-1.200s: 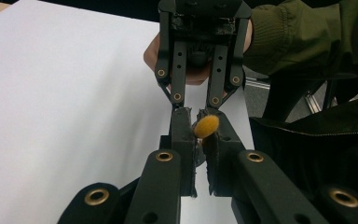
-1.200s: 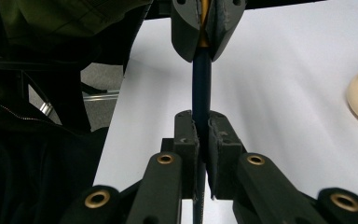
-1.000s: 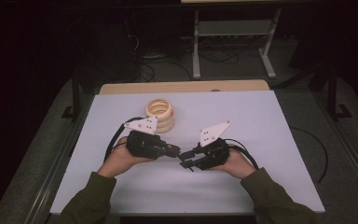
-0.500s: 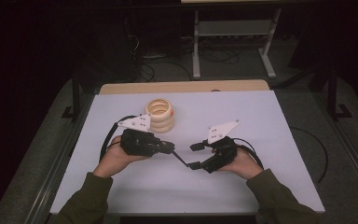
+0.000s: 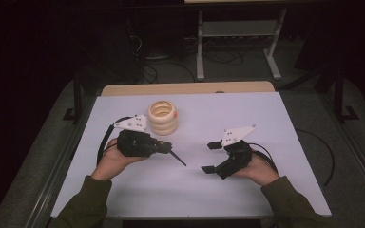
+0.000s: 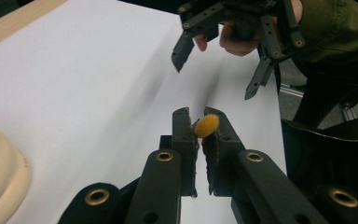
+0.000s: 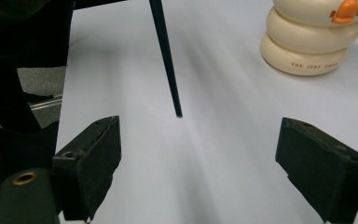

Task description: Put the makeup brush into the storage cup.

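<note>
High view: a thin black stick (image 5: 177, 158) is being pinched by the left gripper (image 5: 167, 147) beside the cream ring holder (image 5: 162, 117), while the right gripper (image 5: 211, 157), jaws just spread, is being kept apart, likely after a handover.

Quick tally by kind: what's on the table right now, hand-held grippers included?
Cream ringed holder: 1
Thin black stick with an orange tuft, in the left hand-held gripper: stick 1
Hand-held grippers: 2, counting the open right hand-held gripper
Total: 4
</note>
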`<action>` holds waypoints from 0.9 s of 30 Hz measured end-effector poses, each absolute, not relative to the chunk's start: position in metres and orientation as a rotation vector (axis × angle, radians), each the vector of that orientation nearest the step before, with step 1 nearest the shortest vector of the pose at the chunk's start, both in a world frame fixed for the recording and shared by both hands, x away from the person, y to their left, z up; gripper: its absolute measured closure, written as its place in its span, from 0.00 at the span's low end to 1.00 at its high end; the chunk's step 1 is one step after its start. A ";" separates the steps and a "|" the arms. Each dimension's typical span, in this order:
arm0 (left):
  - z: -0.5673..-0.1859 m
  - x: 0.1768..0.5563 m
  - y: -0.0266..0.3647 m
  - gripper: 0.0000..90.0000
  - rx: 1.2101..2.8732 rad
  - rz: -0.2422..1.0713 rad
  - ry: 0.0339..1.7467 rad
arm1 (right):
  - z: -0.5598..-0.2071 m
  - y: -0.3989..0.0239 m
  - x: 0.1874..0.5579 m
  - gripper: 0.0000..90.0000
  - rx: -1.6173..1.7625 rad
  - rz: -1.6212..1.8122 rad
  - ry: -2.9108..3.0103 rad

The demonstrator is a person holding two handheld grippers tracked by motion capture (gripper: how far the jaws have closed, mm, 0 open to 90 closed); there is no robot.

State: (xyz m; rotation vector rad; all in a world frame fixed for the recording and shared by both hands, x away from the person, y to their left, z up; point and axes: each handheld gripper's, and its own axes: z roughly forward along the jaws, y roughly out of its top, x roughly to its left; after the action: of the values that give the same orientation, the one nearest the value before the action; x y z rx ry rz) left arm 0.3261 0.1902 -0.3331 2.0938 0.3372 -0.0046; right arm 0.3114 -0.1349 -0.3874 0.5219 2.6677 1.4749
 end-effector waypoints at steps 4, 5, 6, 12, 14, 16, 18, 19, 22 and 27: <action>-0.332 0.326 0.195 0.93 2.085 0.009 0.368 | -0.389 -0.138 0.309 0.14 0.534 1.466 2.660; -0.331 0.327 0.196 0.93 2.085 0.020 0.367 | -0.389 -0.138 0.309 0.14 0.540 1.459 2.660; -0.330 0.327 0.198 0.93 2.078 0.022 0.380 | -0.389 -0.139 0.308 0.14 0.538 1.451 2.657; -0.328 0.329 0.206 0.93 2.066 0.042 0.408 | -0.388 -0.144 0.307 0.13 0.571 1.458 2.625; -0.327 0.329 0.209 0.93 2.064 0.046 0.416 | -0.389 -0.146 0.307 0.12 0.578 1.453 2.616; -0.327 0.330 0.212 0.93 2.058 0.048 0.425 | -0.390 -0.148 0.307 0.13 0.595 1.447 2.618; -0.326 0.331 0.214 0.93 2.050 0.054 0.440 | -0.390 -0.149 0.306 0.12 0.603 1.439 2.615; -0.326 0.332 0.216 0.93 2.051 0.060 0.442 | -0.391 -0.150 0.305 0.12 0.600 1.436 2.615; -0.324 0.334 0.220 0.93 2.052 0.078 0.446 | -0.391 -0.153 0.303 0.11 0.612 1.429 2.602; -0.320 0.334 0.225 0.93 2.026 0.092 0.466 | -0.391 -0.162 0.302 0.11 0.643 1.434 2.570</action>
State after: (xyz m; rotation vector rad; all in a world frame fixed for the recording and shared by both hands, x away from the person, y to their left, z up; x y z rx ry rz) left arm 0.3341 0.2245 -0.3200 2.0262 0.4659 0.0917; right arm 0.3022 -0.1616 -0.3909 0.6431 2.5701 1.4344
